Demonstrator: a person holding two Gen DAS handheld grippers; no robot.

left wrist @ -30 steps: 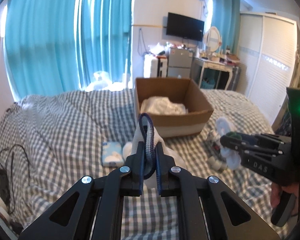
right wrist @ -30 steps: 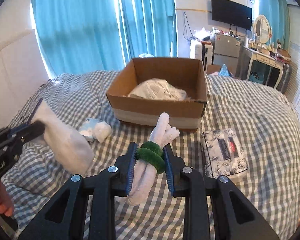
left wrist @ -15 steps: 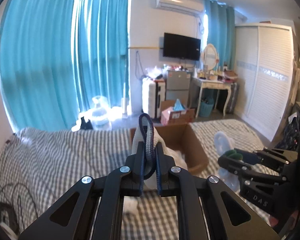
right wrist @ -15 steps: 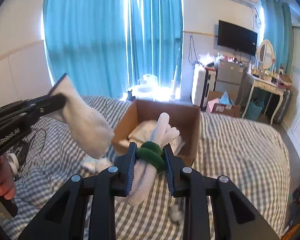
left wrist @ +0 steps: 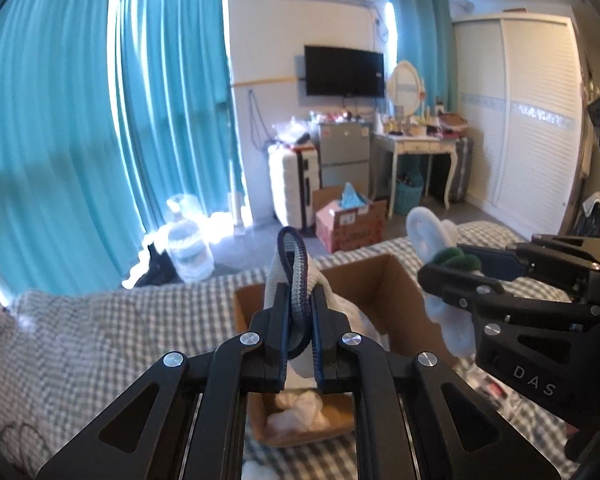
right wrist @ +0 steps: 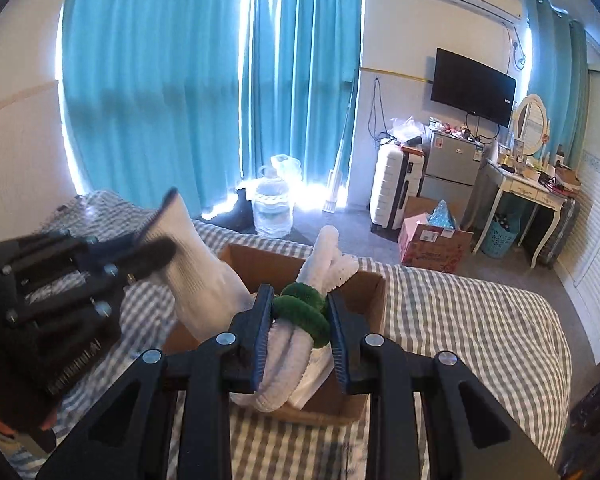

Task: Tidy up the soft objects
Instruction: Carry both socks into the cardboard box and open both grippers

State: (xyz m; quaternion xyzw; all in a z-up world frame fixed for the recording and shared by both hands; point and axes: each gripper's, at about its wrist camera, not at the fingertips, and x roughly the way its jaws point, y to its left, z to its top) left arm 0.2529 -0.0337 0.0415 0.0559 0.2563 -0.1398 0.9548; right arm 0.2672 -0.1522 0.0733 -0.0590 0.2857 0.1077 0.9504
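Observation:
My left gripper [left wrist: 299, 304] is shut on a white sock with a blue-grey cuff [left wrist: 296, 256] and holds it above the open cardboard box [left wrist: 396, 280] on the bed. It also shows in the right wrist view [right wrist: 156, 256] with the white sock [right wrist: 204, 280] hanging over the box's left side. My right gripper [right wrist: 300, 312] is shut on a white plush bundle with a green band [right wrist: 300, 304], held over the cardboard box [right wrist: 376, 284]. In the left wrist view it [left wrist: 436, 276] holds the bundle [left wrist: 432, 232] at the right. White cloth [left wrist: 296, 408] lies inside the box.
The box stands on a bed with a grey checked cover [right wrist: 460, 320]. Beyond the bed's far edge are teal curtains [right wrist: 160, 80], a water jug [right wrist: 272, 208], a white suitcase [right wrist: 396, 188], a pink carton [right wrist: 432, 240] and a dressing table [right wrist: 528, 192].
Both grippers have risen and moved forward with their loads, from low over the bed to above the box. The box now sits directly beneath both grippers. Both stay shut.

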